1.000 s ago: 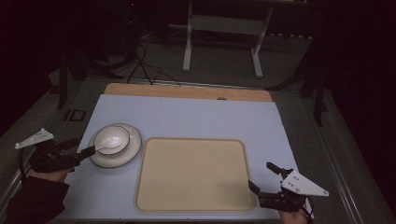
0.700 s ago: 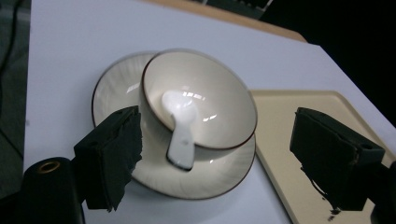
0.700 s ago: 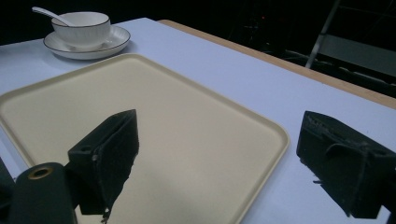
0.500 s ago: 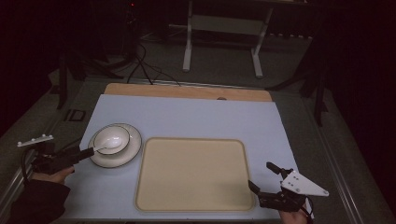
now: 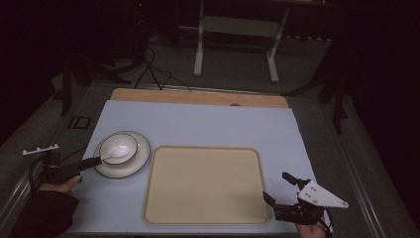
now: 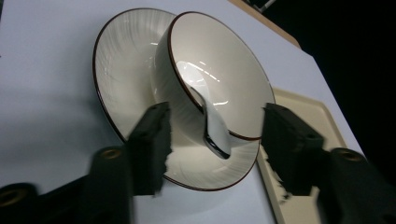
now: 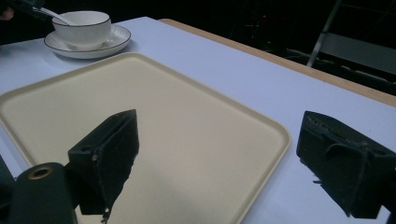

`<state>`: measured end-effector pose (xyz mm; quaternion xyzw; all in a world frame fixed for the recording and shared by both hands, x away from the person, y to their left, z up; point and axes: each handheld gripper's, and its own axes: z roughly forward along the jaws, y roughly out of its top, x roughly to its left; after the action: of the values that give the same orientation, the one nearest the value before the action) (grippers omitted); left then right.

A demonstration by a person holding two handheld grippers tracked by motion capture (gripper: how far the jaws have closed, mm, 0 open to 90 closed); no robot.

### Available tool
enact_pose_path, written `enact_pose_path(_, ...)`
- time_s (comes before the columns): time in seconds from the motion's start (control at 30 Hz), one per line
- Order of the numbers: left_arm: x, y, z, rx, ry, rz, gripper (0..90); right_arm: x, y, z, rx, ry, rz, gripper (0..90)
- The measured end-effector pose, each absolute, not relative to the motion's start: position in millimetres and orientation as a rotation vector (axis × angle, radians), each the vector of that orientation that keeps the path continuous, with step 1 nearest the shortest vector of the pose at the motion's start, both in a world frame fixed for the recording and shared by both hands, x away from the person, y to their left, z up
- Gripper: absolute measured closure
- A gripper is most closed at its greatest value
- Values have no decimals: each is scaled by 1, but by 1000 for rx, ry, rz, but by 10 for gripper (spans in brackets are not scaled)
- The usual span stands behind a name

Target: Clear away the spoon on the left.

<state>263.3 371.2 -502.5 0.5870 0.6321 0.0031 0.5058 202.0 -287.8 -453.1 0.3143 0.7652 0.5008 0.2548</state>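
Observation:
A white bowl (image 5: 118, 147) with a dark rim stands on a white plate (image 5: 132, 166) at the table's left. A white spoon (image 5: 108, 157) lies in the bowl, its handle hanging over the rim toward my left gripper (image 5: 95, 162). In the left gripper view the spoon's handle (image 6: 215, 136) sits between the two open jaws of the left gripper (image 6: 217, 119), untouched by either one, above the bowl (image 6: 224, 65) and plate (image 6: 121, 70). My right gripper (image 5: 278, 189) stands open at the front right corner of a beige tray (image 5: 205, 184); nothing is between the jaws of the right gripper (image 7: 215, 154).
The beige tray (image 7: 140, 112) lies bare in the middle of the pale blue table (image 5: 198, 124). A wooden strip (image 5: 198, 97) runs along the far edge. The right gripper view shows the bowl (image 7: 81, 23) and plate (image 7: 86, 47) far off.
My left gripper has rolled, so its top plate now shows edge-on. Its tips stay at the spoon handle. The right gripper has not moved.

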Motion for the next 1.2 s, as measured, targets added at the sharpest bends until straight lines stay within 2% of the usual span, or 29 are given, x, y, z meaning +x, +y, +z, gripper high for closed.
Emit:
enact_pose_path(0.2,268,372,-502,1418,1555,-9,613,202,-288,-453,858,2080,1359,130)
enact_pose_path(0.43,270,370,-504,1405,1571,-40,710,203,-288,-454,863,2083,1362,131)
enact_pose_path(0.7,271,370,-503,1398,1577,-54,768,203,-288,-454,867,2085,1361,133)
enact_pose_path(1.2,275,361,-496,1504,1545,-41,848,203,-289,-454,865,2084,1363,133)
